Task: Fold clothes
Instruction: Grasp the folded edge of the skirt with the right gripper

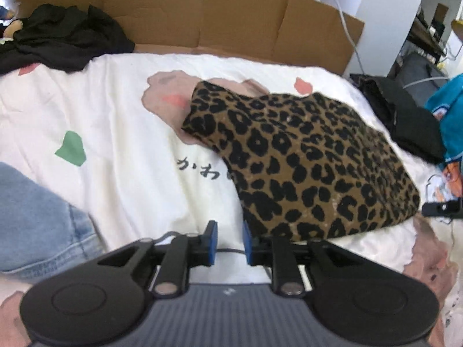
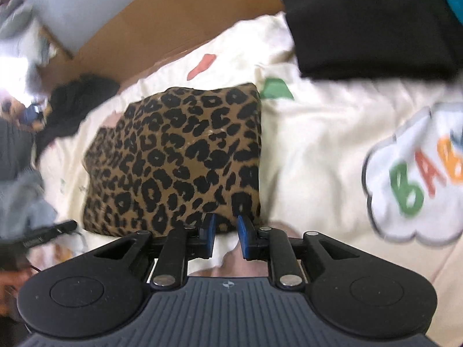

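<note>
A leopard-print garment (image 1: pixel 306 159) lies folded into a compact block on the cream printed bed sheet (image 1: pixel 115 115). My left gripper (image 1: pixel 230 241) hovers at its near left corner, jaws a little apart, with only sheet showing between the blue pads (image 1: pixel 212 240). In the right wrist view the same leopard-print garment (image 2: pixel 179 156) sits just beyond my right gripper (image 2: pixel 227 232). That gripper is open too, and nothing is between its pads (image 2: pixel 244 235). The right gripper's black tip (image 1: pixel 439 208) shows beside the garment's right corner.
A cardboard wall (image 1: pixel 202 14) runs along the back of the bed. A heap of black clothes (image 1: pixel 63 37) lies at the back left. A folded black garment (image 2: pixel 370 29) and teal clothing (image 1: pixel 451 121) sit at the right. Denim fabric (image 1: pixel 34 219) lies at the near left.
</note>
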`<move>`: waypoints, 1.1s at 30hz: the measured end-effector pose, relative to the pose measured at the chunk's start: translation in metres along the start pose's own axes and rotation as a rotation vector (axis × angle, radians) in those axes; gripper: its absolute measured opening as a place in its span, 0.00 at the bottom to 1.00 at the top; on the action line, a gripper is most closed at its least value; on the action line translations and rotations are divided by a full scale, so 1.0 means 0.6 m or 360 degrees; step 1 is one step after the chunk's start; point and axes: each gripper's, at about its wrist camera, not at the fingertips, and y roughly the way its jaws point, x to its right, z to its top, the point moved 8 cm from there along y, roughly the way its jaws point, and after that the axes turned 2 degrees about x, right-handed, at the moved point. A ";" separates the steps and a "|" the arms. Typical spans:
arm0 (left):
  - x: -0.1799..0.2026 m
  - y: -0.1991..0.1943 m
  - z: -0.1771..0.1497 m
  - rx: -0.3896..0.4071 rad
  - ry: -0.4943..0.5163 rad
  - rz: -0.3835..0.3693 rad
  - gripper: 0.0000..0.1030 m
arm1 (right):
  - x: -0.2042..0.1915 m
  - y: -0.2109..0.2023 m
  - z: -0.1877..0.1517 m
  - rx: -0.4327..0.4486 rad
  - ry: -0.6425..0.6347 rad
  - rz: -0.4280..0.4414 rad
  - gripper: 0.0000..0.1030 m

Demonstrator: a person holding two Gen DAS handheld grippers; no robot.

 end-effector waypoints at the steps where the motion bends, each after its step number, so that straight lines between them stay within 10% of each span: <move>1: 0.002 -0.002 0.000 0.0002 -0.0002 -0.0021 0.23 | 0.004 -0.002 -0.005 -0.0004 0.0071 0.0043 0.32; 19: 0.031 0.026 -0.019 -0.0053 0.0039 -0.0138 0.30 | 0.051 0.069 -0.020 0.0018 0.0757 0.0261 0.39; 25: 0.033 0.033 -0.019 -0.0062 0.0048 -0.0162 0.33 | 0.052 0.067 -0.010 0.0031 0.0796 0.0269 0.17; 33: 0.035 0.049 -0.012 -0.0047 0.0024 -0.0256 0.40 | 0.039 0.046 0.020 0.0096 0.0708 0.0270 0.12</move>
